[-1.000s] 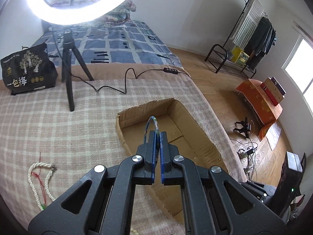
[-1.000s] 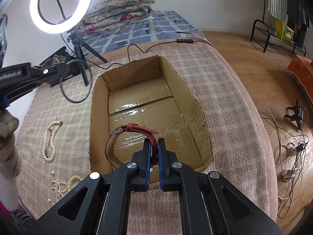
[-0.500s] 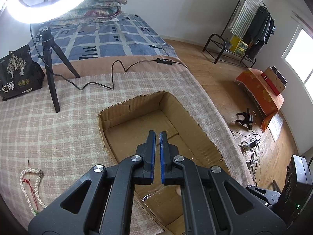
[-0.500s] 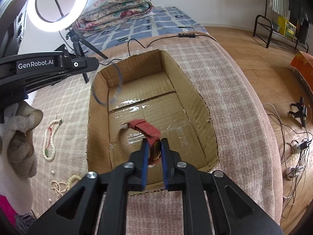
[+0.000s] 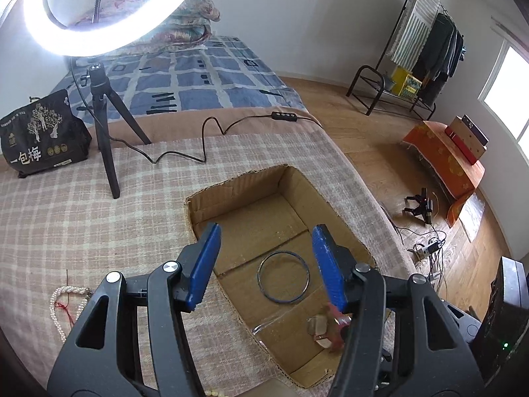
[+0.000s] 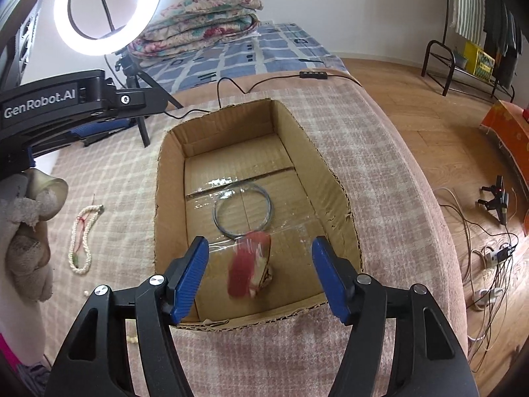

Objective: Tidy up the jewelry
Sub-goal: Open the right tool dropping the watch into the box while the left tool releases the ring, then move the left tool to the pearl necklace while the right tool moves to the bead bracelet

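Observation:
An open cardboard box (image 5: 334,208) (image 6: 330,178) sits on the checked bed cover. On its floor lies a thin dark bangle (image 5: 283,277) (image 6: 243,210). A red-strapped watch (image 6: 249,268) (image 5: 327,327), blurred, is inside the box near its front wall. My left gripper (image 5: 264,261) hovers over the box with its jaws opening and nothing between them. My right gripper (image 6: 259,271) is above the box's near end, jaws opening, the watch below and free of the pads. A white bead necklace (image 5: 62,311) (image 6: 82,238) lies on the cover left of the box.
A ring light on a tripod (image 5: 105,122) and its cable (image 5: 205,142) stand behind the box, with a black bag (image 5: 43,135) at the far left. A gloved hand (image 6: 26,231) holds the left gripper. More beads (image 6: 132,339) lie near the bed's front edge.
Both grippers went from shut to wide apart. The bangle left the left gripper and the watch left the right gripper; both now lie in the box.

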`<state>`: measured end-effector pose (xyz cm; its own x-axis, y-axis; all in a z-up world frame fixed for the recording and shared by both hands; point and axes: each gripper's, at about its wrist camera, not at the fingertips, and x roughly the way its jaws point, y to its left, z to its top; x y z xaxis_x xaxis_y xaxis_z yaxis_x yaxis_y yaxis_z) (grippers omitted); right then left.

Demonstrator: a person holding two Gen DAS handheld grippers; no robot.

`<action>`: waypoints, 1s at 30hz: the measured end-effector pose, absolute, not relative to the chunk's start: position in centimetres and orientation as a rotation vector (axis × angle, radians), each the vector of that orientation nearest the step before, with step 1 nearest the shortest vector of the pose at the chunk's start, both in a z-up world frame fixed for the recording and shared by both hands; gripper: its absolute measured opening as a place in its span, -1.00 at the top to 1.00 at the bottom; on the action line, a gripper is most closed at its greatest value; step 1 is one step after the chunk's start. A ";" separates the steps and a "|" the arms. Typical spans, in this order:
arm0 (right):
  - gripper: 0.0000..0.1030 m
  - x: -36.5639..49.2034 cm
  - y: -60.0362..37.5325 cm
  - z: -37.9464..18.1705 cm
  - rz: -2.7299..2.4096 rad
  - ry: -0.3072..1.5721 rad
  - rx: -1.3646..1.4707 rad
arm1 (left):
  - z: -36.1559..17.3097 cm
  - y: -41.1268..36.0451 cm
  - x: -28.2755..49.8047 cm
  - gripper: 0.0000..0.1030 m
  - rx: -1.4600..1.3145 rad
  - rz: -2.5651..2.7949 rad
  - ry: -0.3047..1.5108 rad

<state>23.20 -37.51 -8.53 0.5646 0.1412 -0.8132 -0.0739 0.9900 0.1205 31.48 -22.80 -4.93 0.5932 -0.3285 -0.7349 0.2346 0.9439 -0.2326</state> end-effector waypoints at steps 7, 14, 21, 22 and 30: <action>-0.25 22.5 -37.2 -7.4 0.121 0.931 0.075 | -3.7 -21.4 30.3 -0.14 -0.109 -0.313 0.856; -0.25 21.2 -36.2 -5.7 0.134 0.883 0.067 | -2.1 -18.7 28.7 -0.14 -0.098 -0.281 0.822; -0.25 19.2 -34.3 -4.0 0.169 0.823 0.035 | 0.5 -13.6 25.9 -0.14 -0.092 -0.245 0.775; -0.25 18.9 -34.0 -3.9 0.180 0.814 0.031 | 0.9 -12.6 25.5 -0.14 -0.087 -0.236 0.769; -0.25 16.9 -30.5 -3.4 0.259 0.744 -0.073 | 1.7 -4.5 21.7 -0.14 -0.087 -0.187 0.761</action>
<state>16.90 -30.46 -3.37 0.7055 0.2073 -0.6777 -0.2591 0.9655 0.0256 21.73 -4.46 1.75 0.7085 -0.1999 -0.6768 0.1372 0.9798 -0.1458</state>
